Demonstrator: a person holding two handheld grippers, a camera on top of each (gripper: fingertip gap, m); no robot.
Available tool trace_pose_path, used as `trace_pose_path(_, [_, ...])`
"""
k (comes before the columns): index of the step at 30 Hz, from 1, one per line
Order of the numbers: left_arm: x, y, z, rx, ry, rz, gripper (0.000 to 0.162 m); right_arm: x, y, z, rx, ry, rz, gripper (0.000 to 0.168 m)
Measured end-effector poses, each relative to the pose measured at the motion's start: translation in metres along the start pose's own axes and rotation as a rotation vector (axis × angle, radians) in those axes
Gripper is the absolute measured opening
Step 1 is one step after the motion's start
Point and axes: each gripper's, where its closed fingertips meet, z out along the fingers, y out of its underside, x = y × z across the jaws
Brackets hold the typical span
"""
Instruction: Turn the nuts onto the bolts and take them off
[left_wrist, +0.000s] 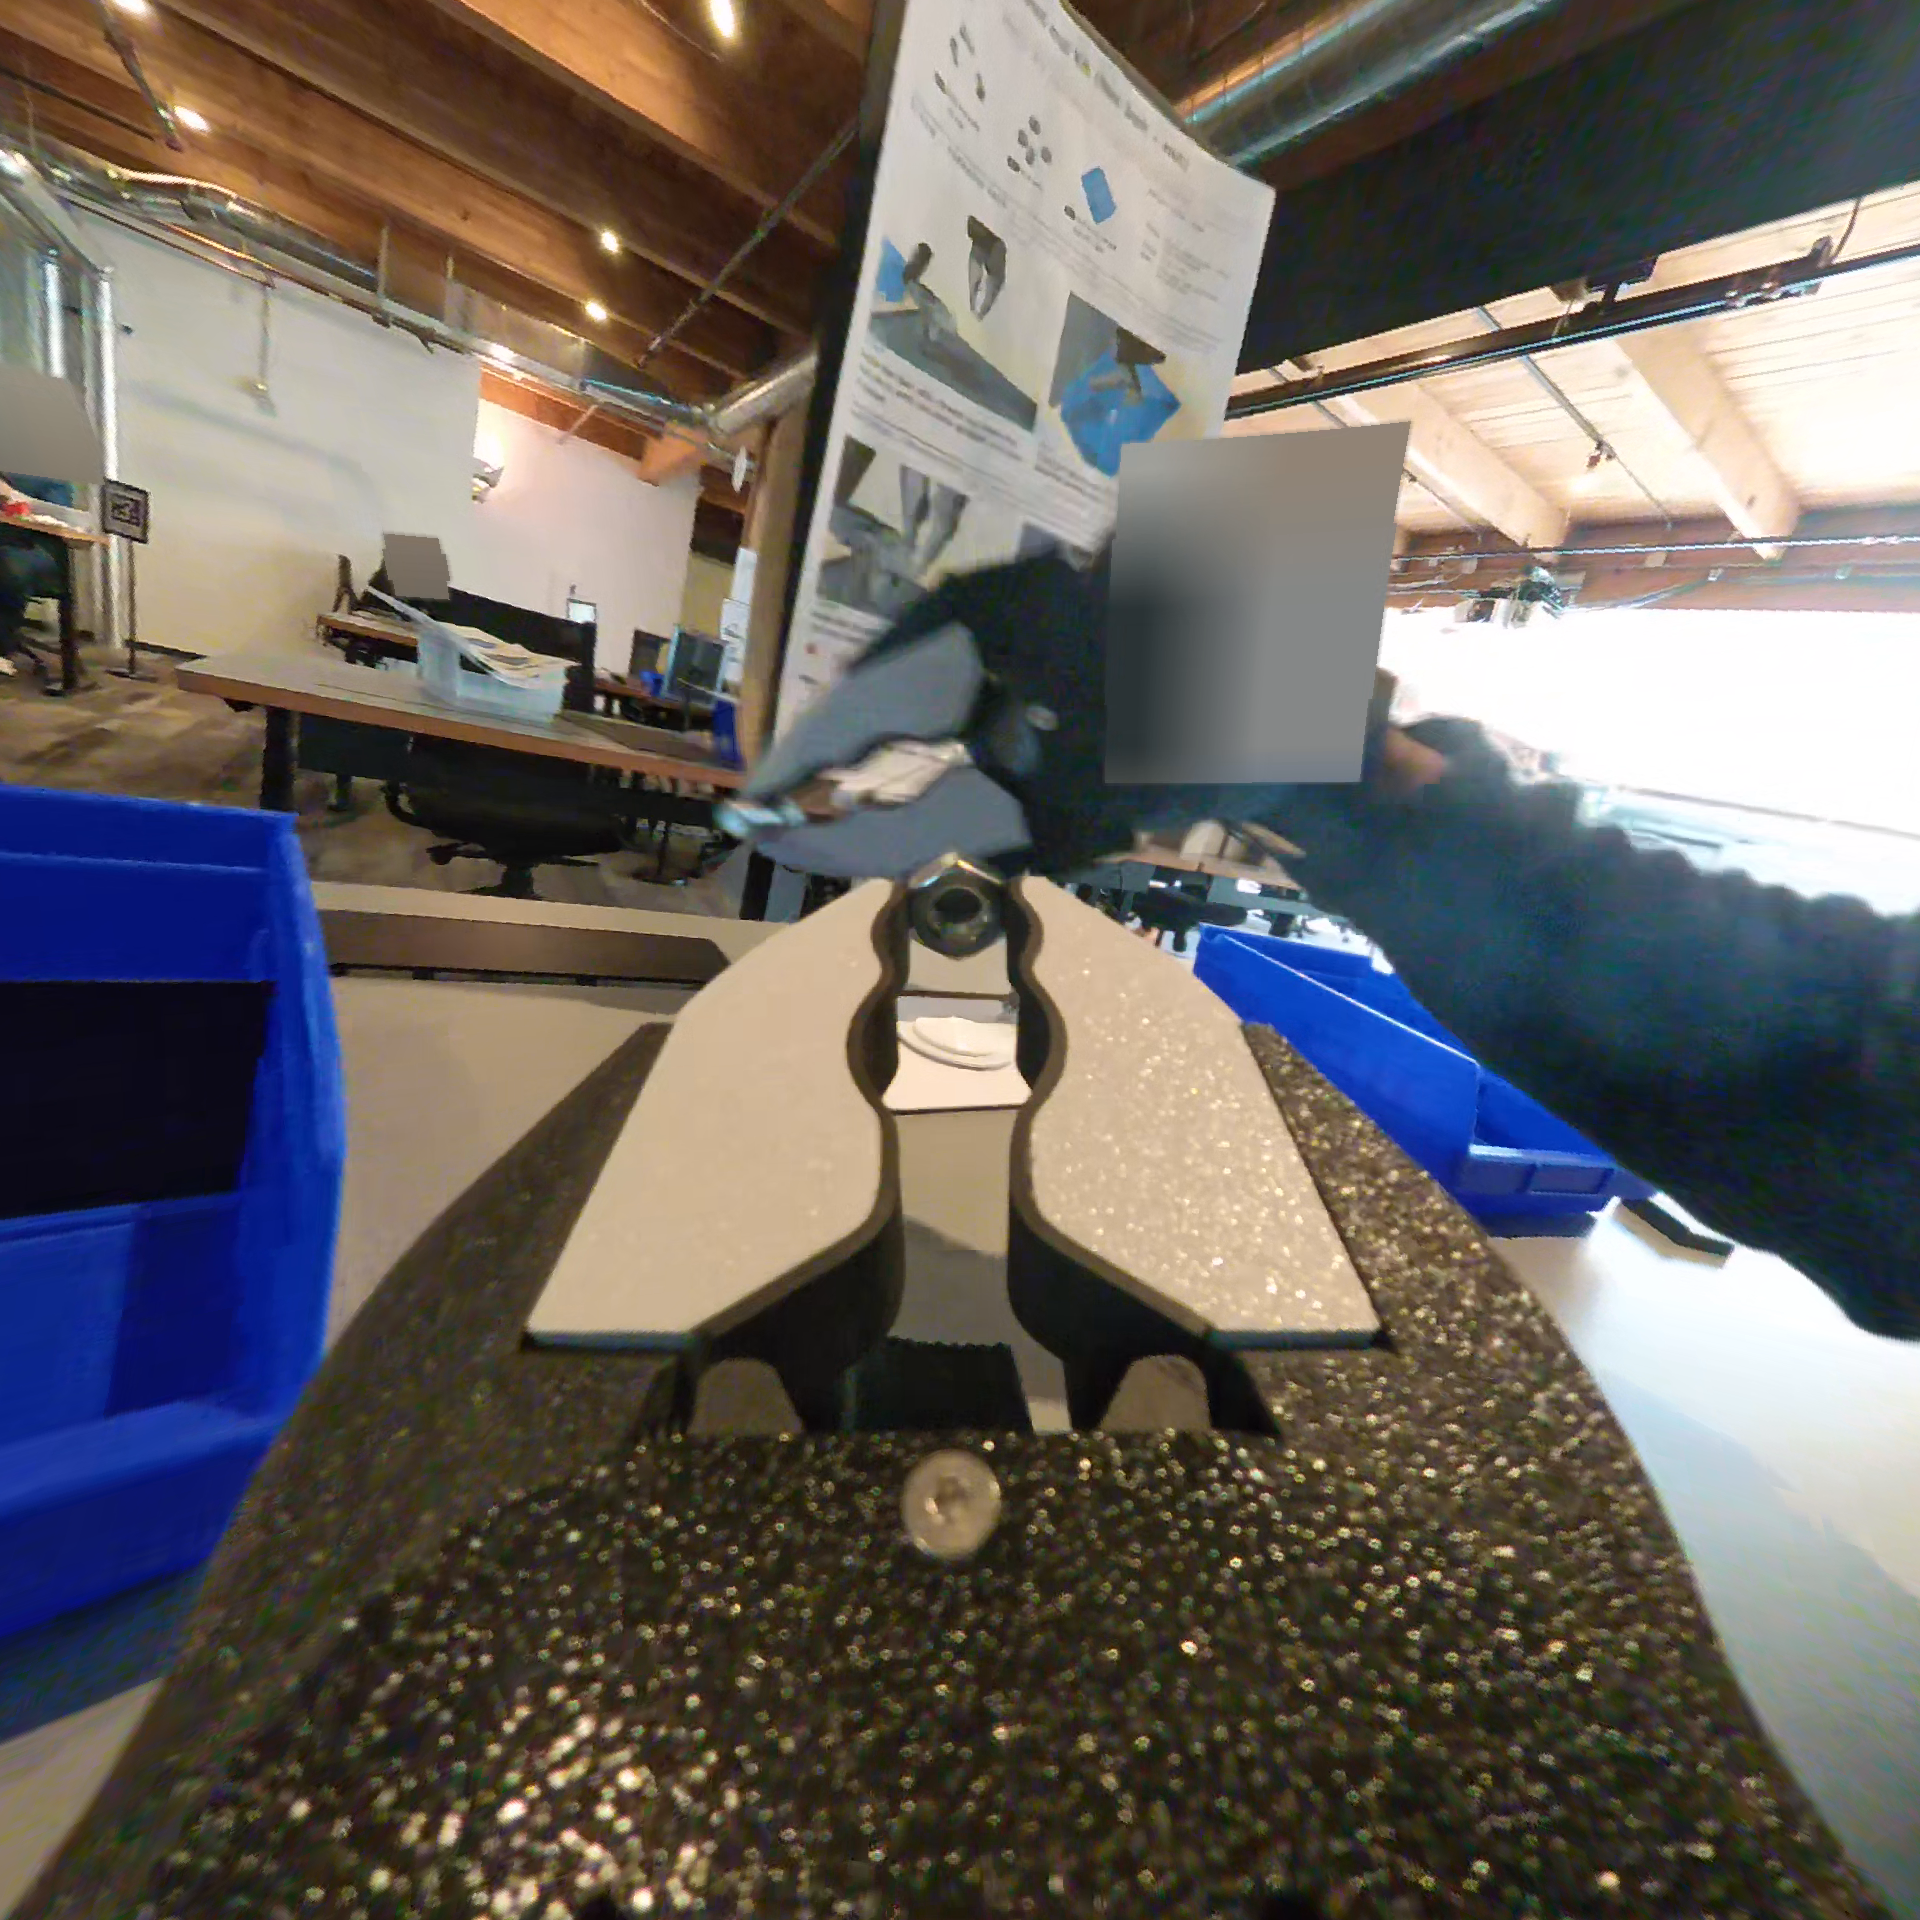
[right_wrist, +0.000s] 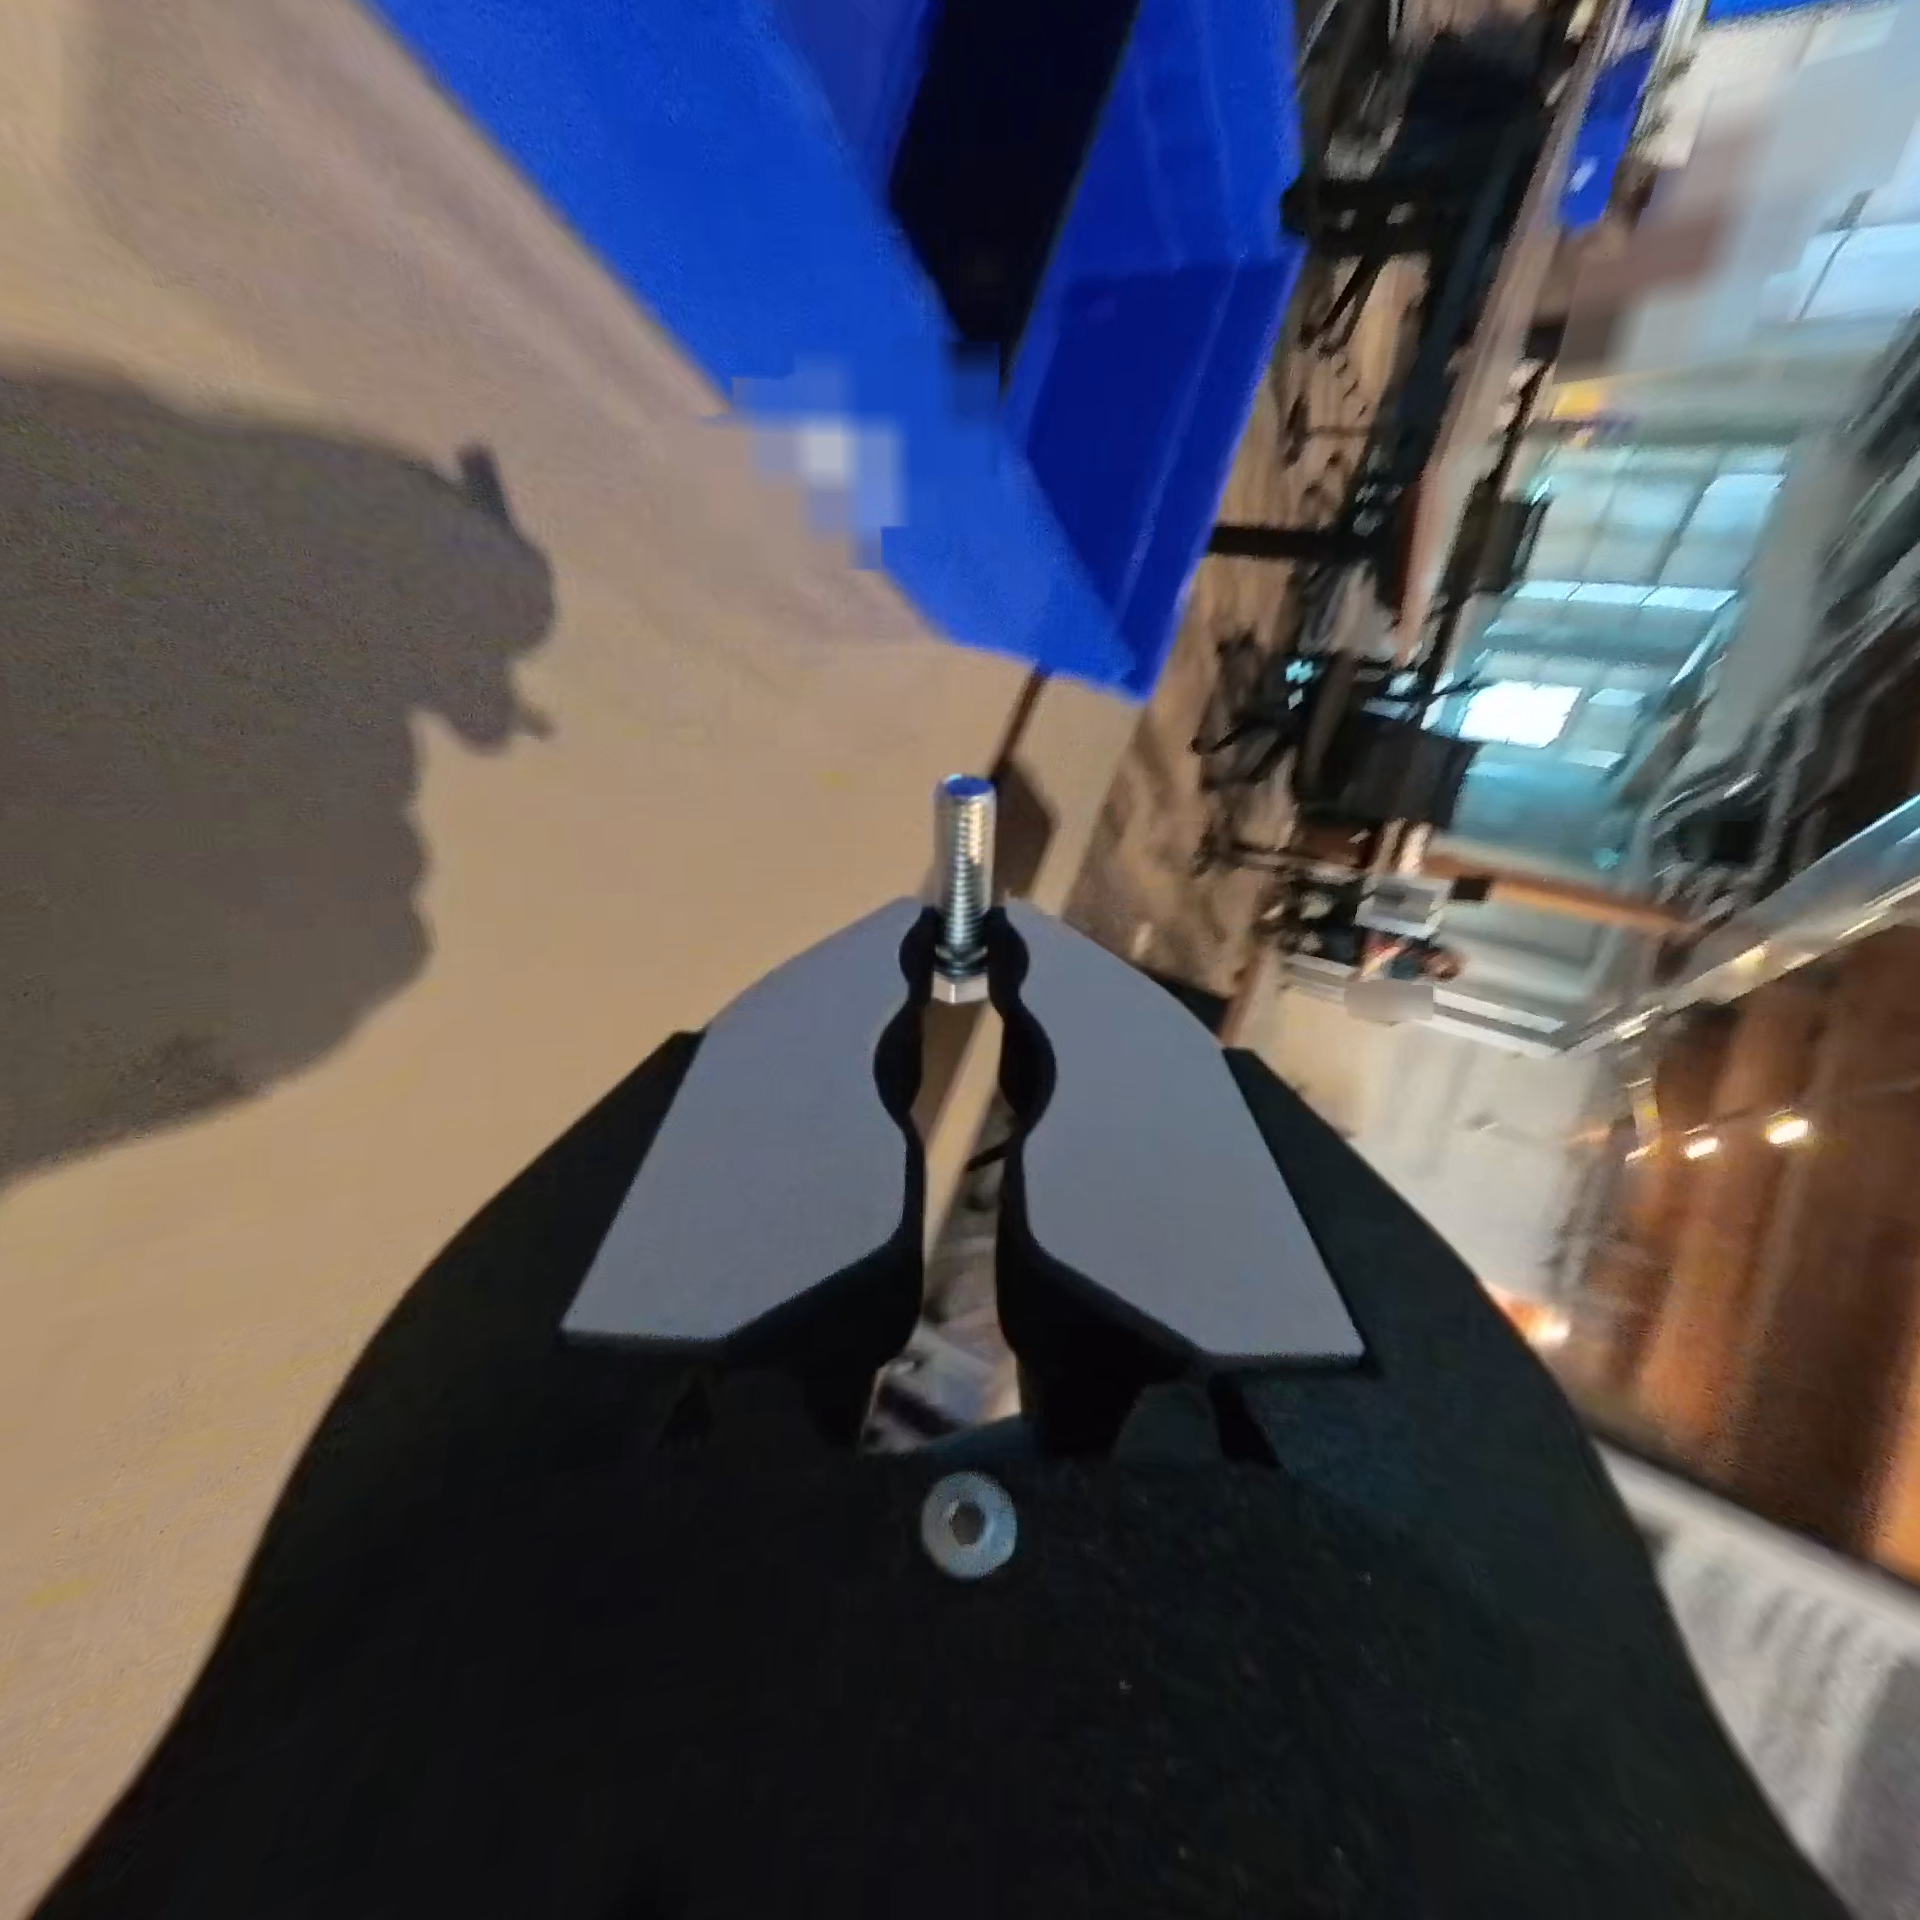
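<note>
My left gripper (left_wrist: 951, 914) is shut on a steel hex nut (left_wrist: 948, 916) at its fingertips, held above the table with the bore facing me. Just above and behind it, my right gripper (left_wrist: 769, 821) shows in the left wrist view, held by a dark-sleeved arm (left_wrist: 1621, 997), with a bolt tip (left_wrist: 750, 817) poking out leftward. In the right wrist view my right gripper (right_wrist: 961, 940) is shut on a silver bolt (right_wrist: 964, 862); its threaded shank points forward beyond the fingertips, its head clamped between them. Bolt and nut are apart.
A blue bin (left_wrist: 135, 1195) stands at the left and another blue bin (left_wrist: 1392, 1070) at the right on the grey table (left_wrist: 478, 1091). A printed instruction sheet (left_wrist: 1039, 343) stands behind. A white paper with a round disc (left_wrist: 956, 1049) lies on the table ahead. Tip to tip, the grippers are about 15 cm apart.
</note>
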Motion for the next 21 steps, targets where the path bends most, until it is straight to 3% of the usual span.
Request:
trace_pose_path(4, [0.023, 0.020, 0.020, -0.073, 0.084, 0.023, 0.017, -0.085, 0.039, -0.056, -0.072, -0.109, 0.153, 0.009])
trace_pose_path(10, [0.072, 0.071, 0.045, -0.270, 0.312, 0.041, 0.017, -0.183, 0.091, -0.120, -0.211, -0.275, 0.227, 0.009])
trace_pose_path(16, [0.101, 0.116, 0.057, -0.482, 0.458, 0.101, 0.017, -0.245, 0.107, -0.149, -0.290, -0.444, 0.235, 0.009])
trace_pose_path(21, [0.115, 0.133, 0.066, -0.563, 0.556, 0.122, 0.017, -0.269, 0.108, -0.155, -0.300, -0.515, 0.253, 0.009])
